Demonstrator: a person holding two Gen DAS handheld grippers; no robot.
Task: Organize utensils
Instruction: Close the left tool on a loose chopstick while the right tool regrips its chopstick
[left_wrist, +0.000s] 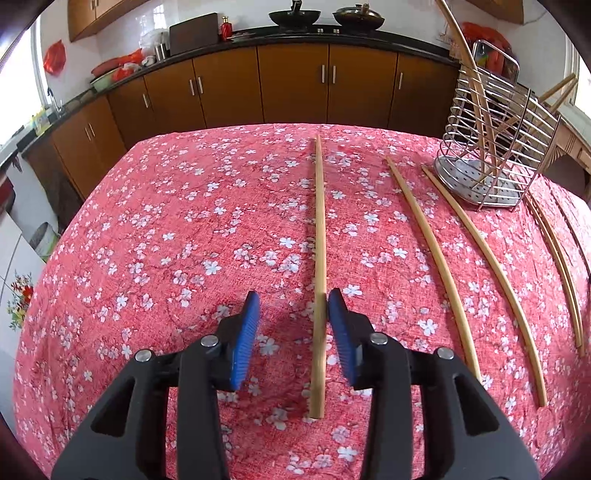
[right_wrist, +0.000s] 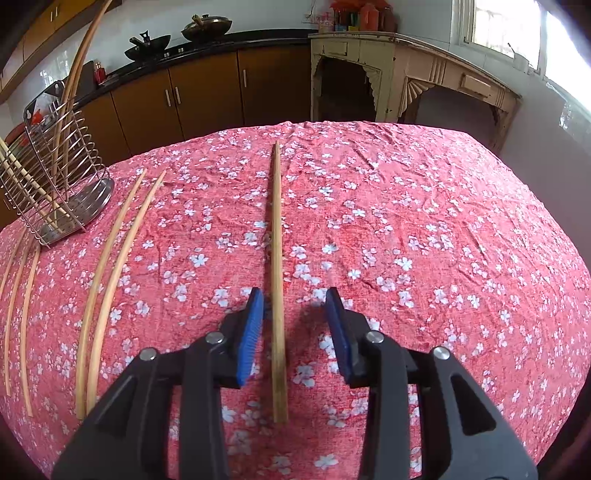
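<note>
Lying loose between each gripper's partly spread fingers (left_wrist: 337, 325) (right_wrist: 255, 325), a chopstick (left_wrist: 318, 280) (right_wrist: 277, 280) rests on the cloth.

No readable text, label, brand, number or sign being shown in either view. Small coloured items on far kitchen counter being rendered too blurred for any print to be made out.
</note>
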